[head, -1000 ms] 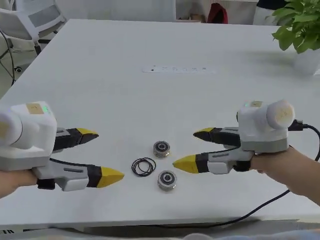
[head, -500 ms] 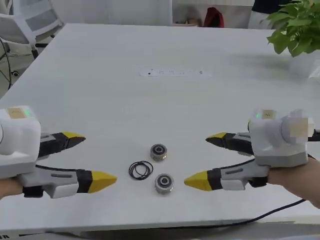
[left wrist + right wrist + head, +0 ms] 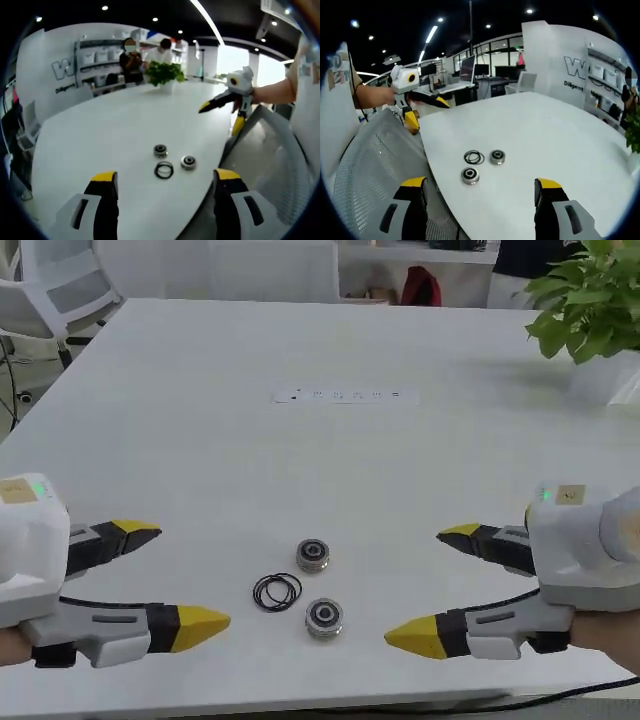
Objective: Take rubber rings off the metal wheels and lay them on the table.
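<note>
We saw left hand-held gripper over near edge of surface, toward left corner, jaws spread wide, gripping nothing. Right hand-held gripper was over same edge, toward right corner, likewise agape and empty. Between them we noted rubber rings lying flat, overlapped, close to near edge. Far metal wheel and near metal wheel sat just beside rings, on right-corner side. Neither gripper touched them.

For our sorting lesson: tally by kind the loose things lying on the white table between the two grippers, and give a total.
Round silver metal wheels: 2
Heap of thin black rubber rings: 1 (the rings overlap, so their number is unclear)
Total: 3
</note>
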